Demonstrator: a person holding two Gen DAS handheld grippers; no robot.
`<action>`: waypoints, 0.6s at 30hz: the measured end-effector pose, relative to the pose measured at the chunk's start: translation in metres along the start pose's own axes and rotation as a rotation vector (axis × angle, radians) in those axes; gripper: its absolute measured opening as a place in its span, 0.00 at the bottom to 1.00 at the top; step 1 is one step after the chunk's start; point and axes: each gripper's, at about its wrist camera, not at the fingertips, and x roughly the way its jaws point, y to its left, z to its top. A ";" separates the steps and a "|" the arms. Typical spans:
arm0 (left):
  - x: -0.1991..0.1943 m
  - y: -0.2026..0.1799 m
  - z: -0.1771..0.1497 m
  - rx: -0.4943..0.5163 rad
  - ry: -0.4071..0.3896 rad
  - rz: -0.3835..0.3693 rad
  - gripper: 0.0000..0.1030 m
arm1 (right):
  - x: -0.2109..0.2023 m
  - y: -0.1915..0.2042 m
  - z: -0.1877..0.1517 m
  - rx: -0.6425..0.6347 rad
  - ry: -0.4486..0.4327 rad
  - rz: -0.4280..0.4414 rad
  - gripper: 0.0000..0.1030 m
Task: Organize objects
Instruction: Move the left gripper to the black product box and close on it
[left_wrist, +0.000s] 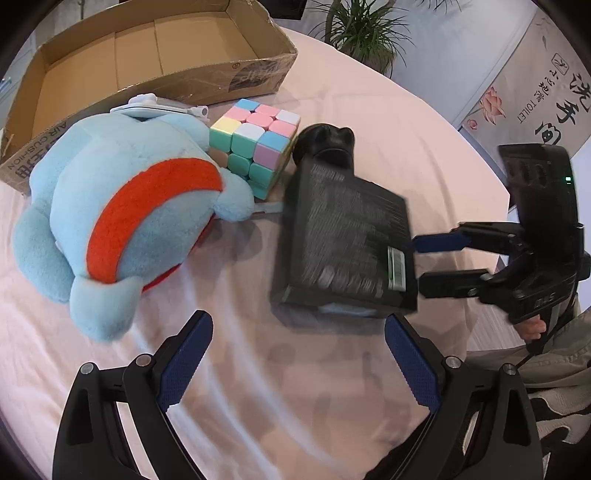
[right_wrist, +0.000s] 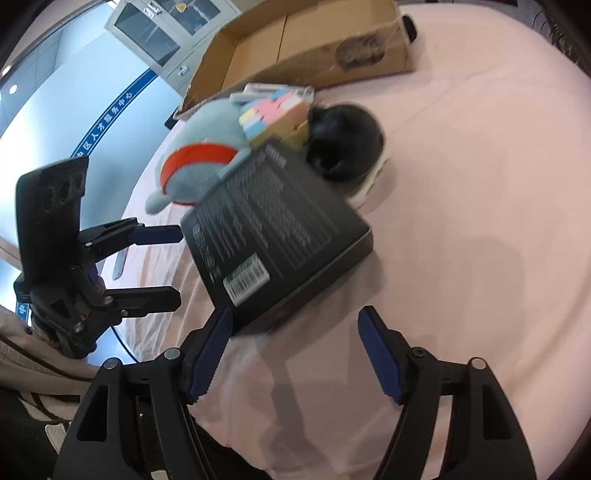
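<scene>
A black printed box (left_wrist: 343, 240) lies on the pink tablecloth, also in the right wrist view (right_wrist: 273, 236). Beside it are a blue and orange plush toy (left_wrist: 122, 214) (right_wrist: 207, 155), a pastel puzzle cube (left_wrist: 255, 144) (right_wrist: 273, 110) and a black rounded object (left_wrist: 327, 142) (right_wrist: 343, 142). An open cardboard box (left_wrist: 147, 62) (right_wrist: 306, 48) stands at the back. My left gripper (left_wrist: 299, 358) is open and empty, just short of the black box. My right gripper (right_wrist: 295, 350) is open and empty at the black box's near edge; it also shows in the left wrist view (left_wrist: 419, 264).
A white flat item (left_wrist: 155, 105) lies behind the plush, against the cardboard box. A potted plant (left_wrist: 365, 33) stands beyond the round table's far edge. The person's clothing (left_wrist: 554, 387) is at the lower right.
</scene>
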 end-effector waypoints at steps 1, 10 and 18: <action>0.002 0.002 0.000 0.000 -0.003 0.001 0.92 | -0.004 0.001 0.002 -0.009 -0.031 -0.003 0.75; 0.010 0.005 0.011 0.101 -0.075 -0.051 0.92 | -0.017 -0.006 -0.005 -0.221 -0.144 0.057 0.76; 0.019 -0.005 0.005 0.193 -0.037 -0.111 0.92 | 0.001 -0.012 0.005 -0.210 -0.108 0.228 0.80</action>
